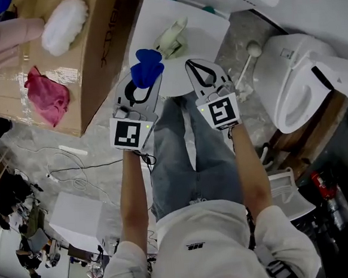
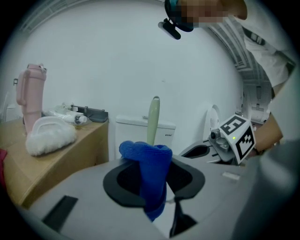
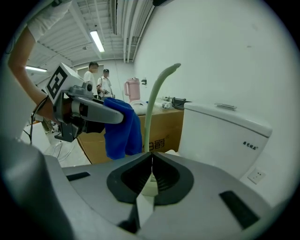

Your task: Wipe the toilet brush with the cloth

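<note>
The left hand-held gripper (image 2: pixel 155 186) is clamped on a bright blue folded cloth (image 1: pixel 146 68), which stands up between its jaws and hangs down a little below them. The right hand-held gripper (image 3: pixel 151 157) has its jaws pressed together, and I cannot tell whether they grip anything. The pale green plastic toilet brush (image 1: pixel 172 38) stands on the white worktop (image 1: pixel 152 14) just beyond both grippers, its curved handle upright. A brown cardboard box (image 1: pixel 98 51) sits to the left and a white toilet (image 1: pixel 289 84) to the right.
</note>
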A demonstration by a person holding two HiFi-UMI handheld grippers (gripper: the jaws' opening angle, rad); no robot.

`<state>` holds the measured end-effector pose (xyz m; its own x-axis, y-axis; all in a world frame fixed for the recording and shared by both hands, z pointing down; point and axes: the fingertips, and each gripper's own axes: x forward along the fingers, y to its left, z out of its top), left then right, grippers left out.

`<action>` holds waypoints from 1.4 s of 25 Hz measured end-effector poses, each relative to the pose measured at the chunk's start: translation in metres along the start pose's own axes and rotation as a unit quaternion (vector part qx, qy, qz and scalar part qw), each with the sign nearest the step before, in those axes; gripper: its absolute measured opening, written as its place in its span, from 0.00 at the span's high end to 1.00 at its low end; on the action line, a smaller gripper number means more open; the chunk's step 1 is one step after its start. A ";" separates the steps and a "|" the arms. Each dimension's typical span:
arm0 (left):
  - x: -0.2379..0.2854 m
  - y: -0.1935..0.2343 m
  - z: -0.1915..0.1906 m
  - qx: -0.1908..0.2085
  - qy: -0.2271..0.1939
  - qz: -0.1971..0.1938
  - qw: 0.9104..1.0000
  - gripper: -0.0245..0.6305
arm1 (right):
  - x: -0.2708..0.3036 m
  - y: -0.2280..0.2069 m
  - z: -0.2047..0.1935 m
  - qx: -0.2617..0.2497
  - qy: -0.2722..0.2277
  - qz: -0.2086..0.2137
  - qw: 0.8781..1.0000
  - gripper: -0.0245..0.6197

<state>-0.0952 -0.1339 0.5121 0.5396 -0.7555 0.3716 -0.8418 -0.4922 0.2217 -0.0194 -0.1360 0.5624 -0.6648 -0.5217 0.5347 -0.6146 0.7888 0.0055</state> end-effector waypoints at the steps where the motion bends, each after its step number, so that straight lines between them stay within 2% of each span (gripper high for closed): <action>1: 0.004 0.001 -0.005 0.001 0.001 0.000 1.000 0.78 | 0.007 -0.001 -0.006 -0.004 0.003 0.005 1.000 0.97; 8: 0.032 0.002 -0.038 0.001 0.012 0.000 1.000 0.78 | 0.042 -0.006 -0.046 -0.043 0.036 0.035 0.998 0.92; 11: 0.044 0.003 -0.050 -0.002 0.018 0.001 1.000 0.78 | 0.054 -0.003 -0.055 -0.053 0.040 0.058 0.996 0.86; 17: 0.061 0.006 -0.067 -0.010 0.020 0.007 1.000 0.78 | 0.073 -0.001 -0.072 -0.066 0.047 0.079 0.994 0.81; 29: 0.089 0.012 -0.093 -0.030 0.023 0.001 0.999 0.70 | 0.097 0.004 -0.096 -0.083 0.071 0.100 0.989 0.81; 35: 0.108 0.013 -0.108 -0.034 0.027 -0.006 0.999 0.68 | 0.100 0.004 -0.097 -0.065 0.057 0.101 0.991 0.81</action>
<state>-0.0501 -0.1750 0.6526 0.5495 -0.7240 0.4171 -0.8354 -0.4695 0.2857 -0.0469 -0.1536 0.6976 -0.7116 -0.3153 0.6278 -0.4091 0.9125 -0.0054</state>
